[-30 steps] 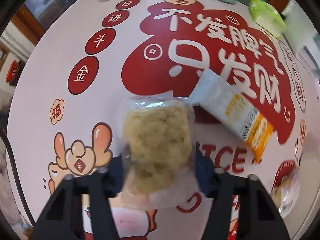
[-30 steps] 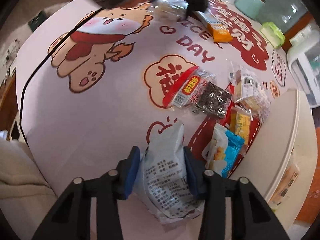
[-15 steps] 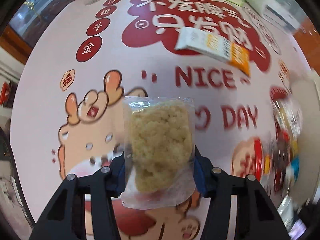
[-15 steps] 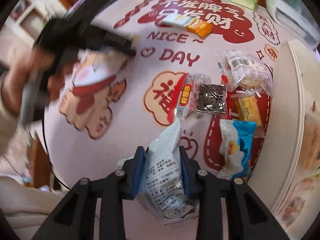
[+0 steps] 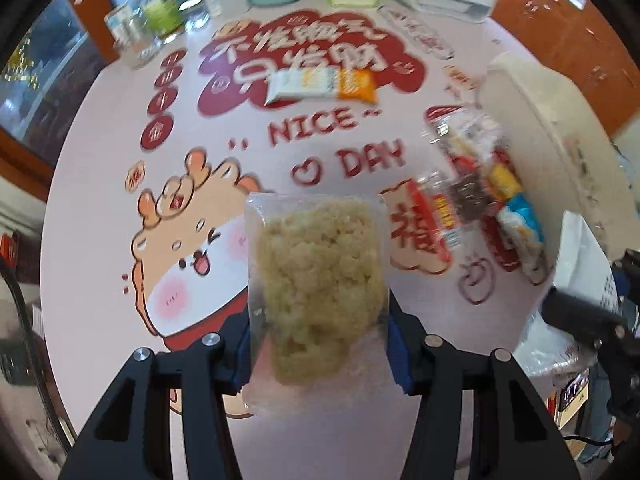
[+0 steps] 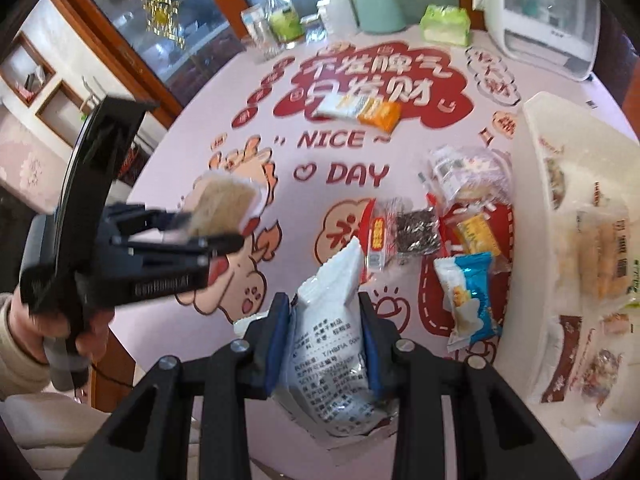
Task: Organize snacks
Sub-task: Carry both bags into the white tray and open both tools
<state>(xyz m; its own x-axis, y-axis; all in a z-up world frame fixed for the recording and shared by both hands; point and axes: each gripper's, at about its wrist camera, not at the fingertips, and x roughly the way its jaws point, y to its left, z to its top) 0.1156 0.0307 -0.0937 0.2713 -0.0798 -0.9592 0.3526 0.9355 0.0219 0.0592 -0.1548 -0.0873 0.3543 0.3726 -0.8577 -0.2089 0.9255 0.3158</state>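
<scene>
Snacks: two are held, rest lie on the tabletop. Loose pile sits w/ its right side just beside the white bin at the right edge: clear packet, red-strip pack, dark seed bar, yellow pack, blue-white pack. Orange-white pack lies alone on the red print, well apart from the pile. Open room across the cartoon print, centre to left edge. Far rim crowded w/ bottles, a teal container, a green tissue pack.

Left gripper: fingers pinch a clear-wrapped puffed-rice cake by its side edges, above the tabletop. Right gripper: fingers have just closed tighter on a white pouch, prob. crumpled at the bottom; blur hides detail.
</scene>
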